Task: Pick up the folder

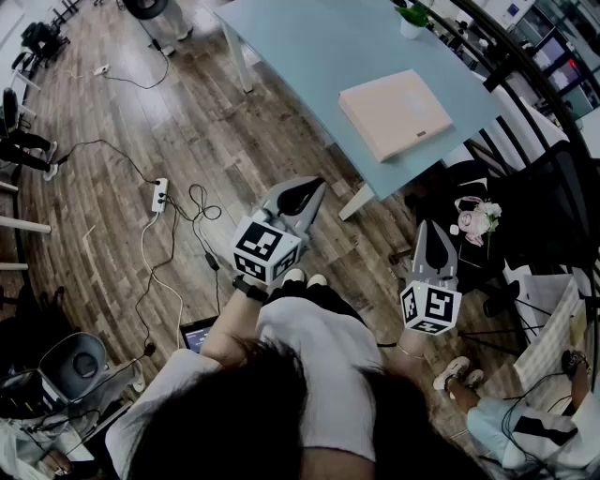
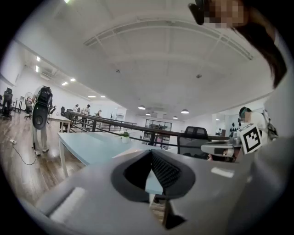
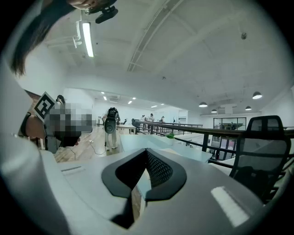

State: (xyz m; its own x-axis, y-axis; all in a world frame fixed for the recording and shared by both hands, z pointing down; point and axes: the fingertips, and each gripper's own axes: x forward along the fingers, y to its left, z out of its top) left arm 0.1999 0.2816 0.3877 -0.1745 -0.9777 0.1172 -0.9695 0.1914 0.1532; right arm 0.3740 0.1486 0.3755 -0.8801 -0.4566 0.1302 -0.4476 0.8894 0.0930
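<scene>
1. Here we see the flat, beige rectangular folder (image 1: 395, 113) lying on the pale blue tabletop (image 1: 300, 47), close to the table corner nearest the person. Neither gripper touches it.
2. The grey left gripper (image 1: 310, 187), with its black-and-white marker cube, is held over the brown wooden plank floor (image 1: 187, 122). It points toward the table and is well apart from the folder.
3. In the left gripper view, we find its two jaws pressed together, with nothing caught between their ribbed black pads.
4. The grey right gripper (image 1: 433, 228) is held at the person's other side, just off the table's near edge and also apart from the folder.
5. In the right gripper view, we read its jaws as pressed together too, pinching nothing.
6. A small green potted plant (image 1: 412, 17) stands at the far end of the tabletop, well apart from the folder.
7. A white power strip (image 1: 159, 194) lies on the floor to the left of the left gripper, with thin black cables (image 1: 202, 211) trailing from it.
8. In the right gripper view, we also make out a black mesh-backed office chair (image 3: 262, 137) beside a dark railing.
</scene>
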